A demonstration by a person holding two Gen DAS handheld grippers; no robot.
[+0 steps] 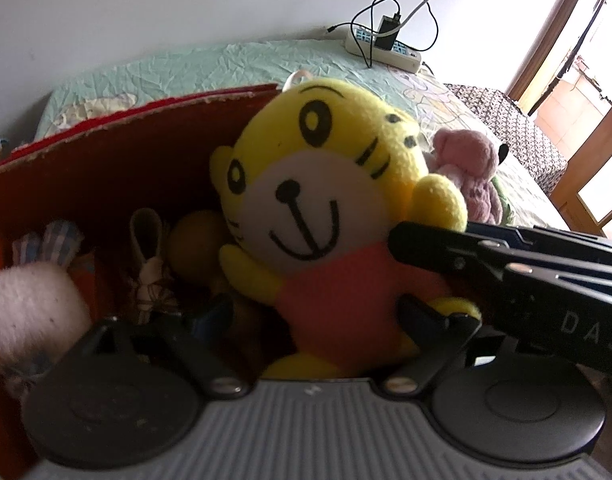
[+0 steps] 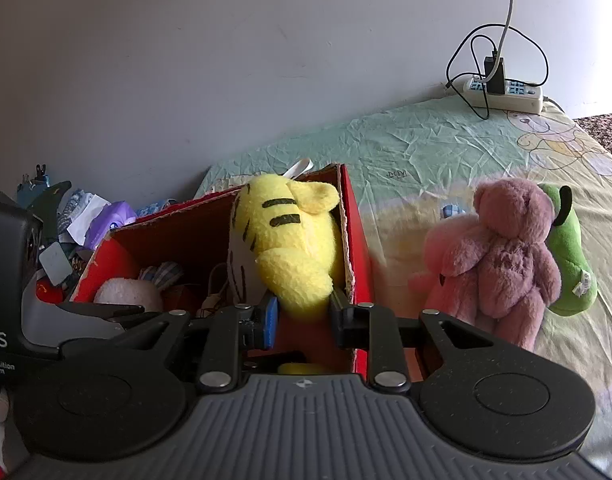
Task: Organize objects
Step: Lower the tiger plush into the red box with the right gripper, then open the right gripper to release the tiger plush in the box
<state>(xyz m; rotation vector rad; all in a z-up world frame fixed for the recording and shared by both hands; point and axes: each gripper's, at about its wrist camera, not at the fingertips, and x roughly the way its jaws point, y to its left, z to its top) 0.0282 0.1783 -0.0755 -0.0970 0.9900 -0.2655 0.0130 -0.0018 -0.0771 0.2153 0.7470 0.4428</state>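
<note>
Pinching the yellow tiger plush (image 2: 293, 248) inside the red box (image 2: 356, 216), right tongs (image 2: 301, 316) grip its arm; left tongs (image 1: 318, 320) stand spread around its body.

Daylight blew out the window (image 1: 586, 40) at right; red box (image 1: 105, 168) interior sat dim. White plush (image 1: 29, 312) blurred, fisheye edges bent and vignetted.

White power strip (image 2: 506, 92) on bedsheet (image 2: 426, 148), apparently against wall (image 2: 225, 60).
</note>
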